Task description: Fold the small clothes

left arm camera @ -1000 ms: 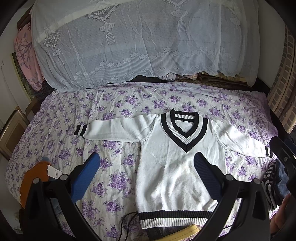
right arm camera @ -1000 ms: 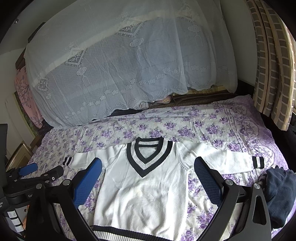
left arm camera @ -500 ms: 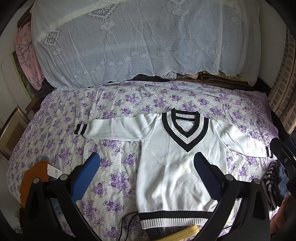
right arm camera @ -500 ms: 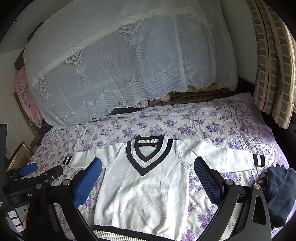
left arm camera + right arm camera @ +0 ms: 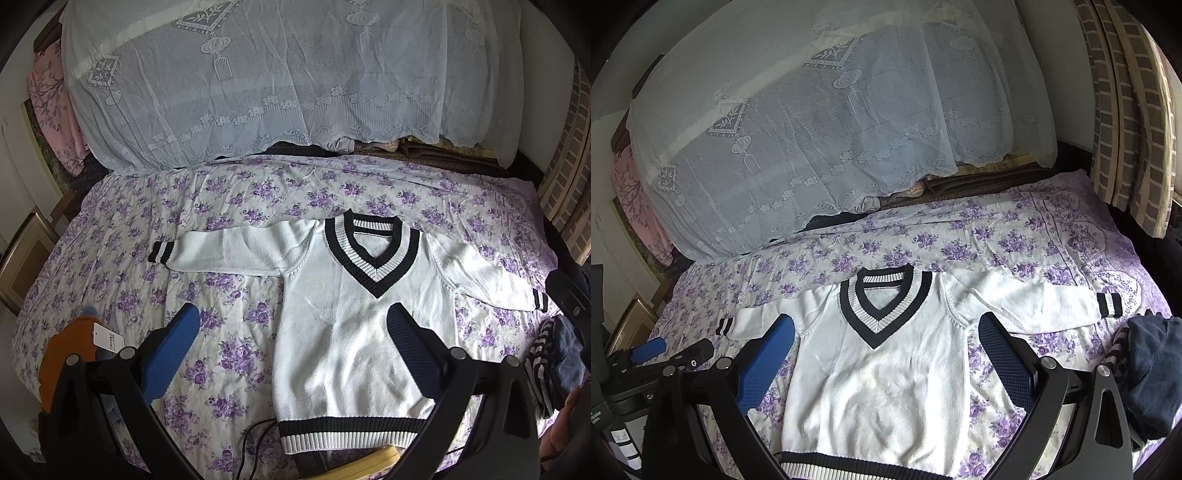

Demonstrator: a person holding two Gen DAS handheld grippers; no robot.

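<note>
A small white V-neck sweater (image 5: 343,325) with navy trim lies flat, face up, on the purple-flowered bedspread (image 5: 236,206), both sleeves spread out. It also shows in the right wrist view (image 5: 879,380). My left gripper (image 5: 293,314) is open and empty, held above the sweater's left side. My right gripper (image 5: 886,325) is open and empty above the sweater's chest. Neither touches the cloth.
An orange garment with a tag (image 5: 70,354) lies at the bed's left edge. Dark navy and striped clothes (image 5: 1152,373) are piled at the right. A lace-covered heap (image 5: 288,81) fills the back of the bed. A checked curtain (image 5: 1126,110) hangs at right.
Both grippers have drifted slightly; the sweater sits a little lower in the left wrist view. Nothing was taken hold of.
</note>
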